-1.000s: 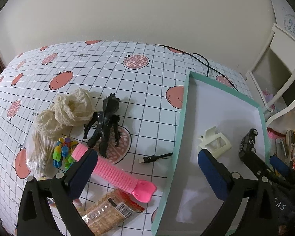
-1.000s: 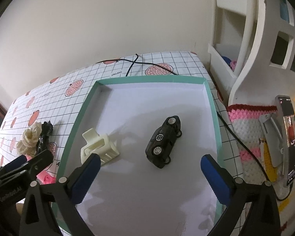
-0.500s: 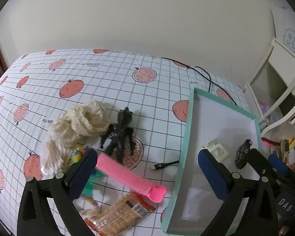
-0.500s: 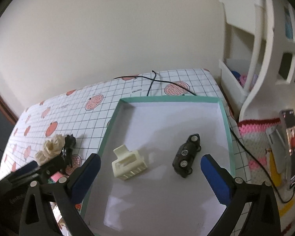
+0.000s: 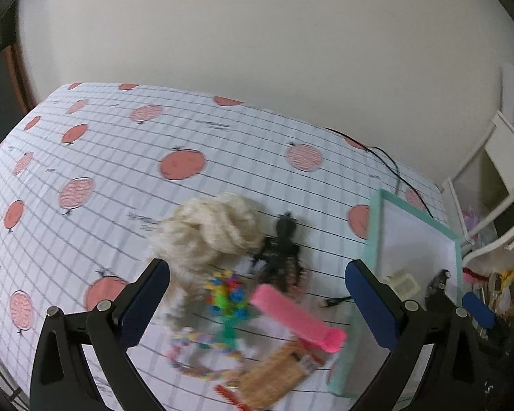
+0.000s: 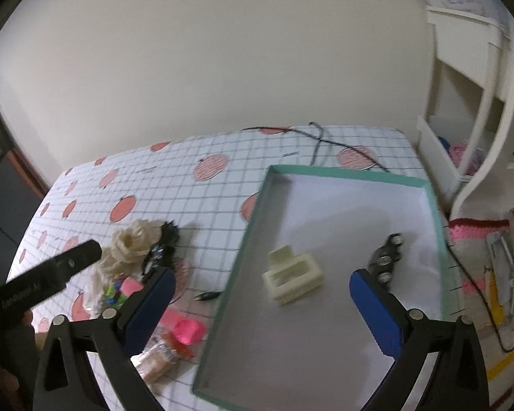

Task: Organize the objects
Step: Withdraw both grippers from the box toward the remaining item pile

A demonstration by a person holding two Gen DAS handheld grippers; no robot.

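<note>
Now — both hand-held grippers gape empty | tray (image 6: 253, 236) rim beside clutter — floor mostly bare

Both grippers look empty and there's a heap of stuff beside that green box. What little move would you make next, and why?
Probably lower the open left gripper onto the pink brush. It lies nearest between the fingers, outside the teal tray, which so far holds only the cream clip and toy car.

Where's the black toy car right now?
In the right wrist view the black toy car lies inside the teal tray, by its right wall, right of the cream hair clip.
</note>
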